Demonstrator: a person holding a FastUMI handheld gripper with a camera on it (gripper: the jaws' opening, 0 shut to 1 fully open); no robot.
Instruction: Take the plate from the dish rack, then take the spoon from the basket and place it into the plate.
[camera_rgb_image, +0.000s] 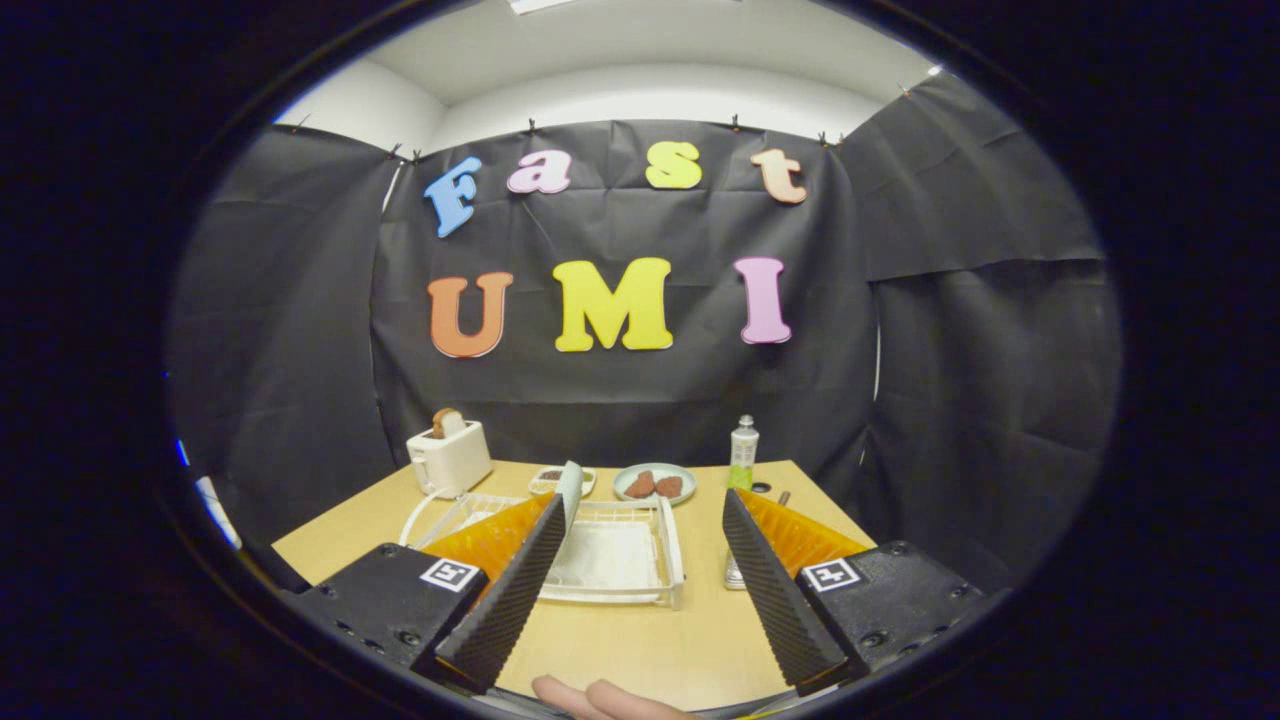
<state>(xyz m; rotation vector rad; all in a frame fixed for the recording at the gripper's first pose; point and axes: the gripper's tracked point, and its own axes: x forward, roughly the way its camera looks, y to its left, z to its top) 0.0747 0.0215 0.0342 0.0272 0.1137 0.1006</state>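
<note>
Gripper view, tool (642, 510) fingers apart, toaster (449, 456) beyond dish rack (672, 545)

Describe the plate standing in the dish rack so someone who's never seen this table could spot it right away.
On the wooden table, a white wire dish rack sits beyond the gripper, whose fingers are open. The plate stands on edge at its far left, unlike the flat plate of brown food behind.

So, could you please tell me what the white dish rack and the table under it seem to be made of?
The white dish rack, ahead between the open gripper's fingers, looks like plastic or coated wire: thin, smooth, even white bars. The light tan table looks like wood or laminate: flat, matte, no visible grain.
</note>
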